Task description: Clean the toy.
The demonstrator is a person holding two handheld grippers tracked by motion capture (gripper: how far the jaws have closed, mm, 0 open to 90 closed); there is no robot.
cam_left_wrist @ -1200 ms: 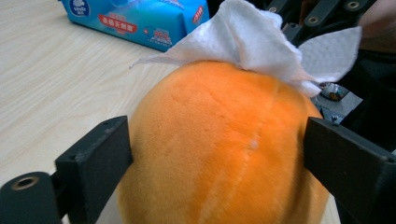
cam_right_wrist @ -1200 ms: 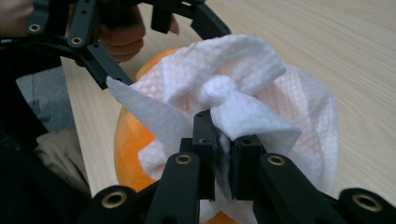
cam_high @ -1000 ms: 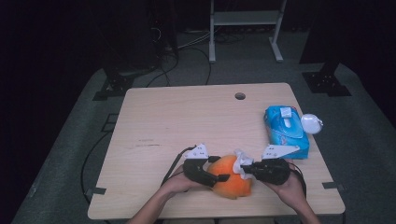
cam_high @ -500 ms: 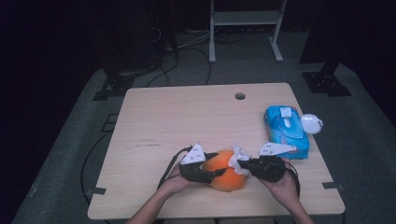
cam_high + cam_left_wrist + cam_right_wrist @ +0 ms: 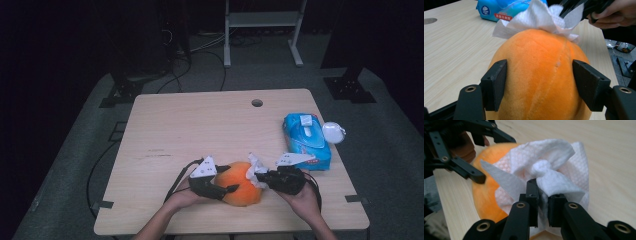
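- Round orange plush ball (image 5: 242, 183) sitting near the front edge of the pale wooden bench (image 5: 200, 125), between both tools.
- Left tool (image 5: 540, 82) flanking the ball, having just widened; pad contact hard to tell.
- Right tool (image 5: 541, 195) pinched narrow on the crumpled white tissue (image 5: 549, 172) atop the ball.
- Blue wipes pack (image 5: 306, 140) by the right edge; broad open bench behind.

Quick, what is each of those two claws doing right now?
Left gripper: jaws on either side of the orange plush ball, just been opening; firm grip cannot be told.
Right gripper: shut on the white wipe.
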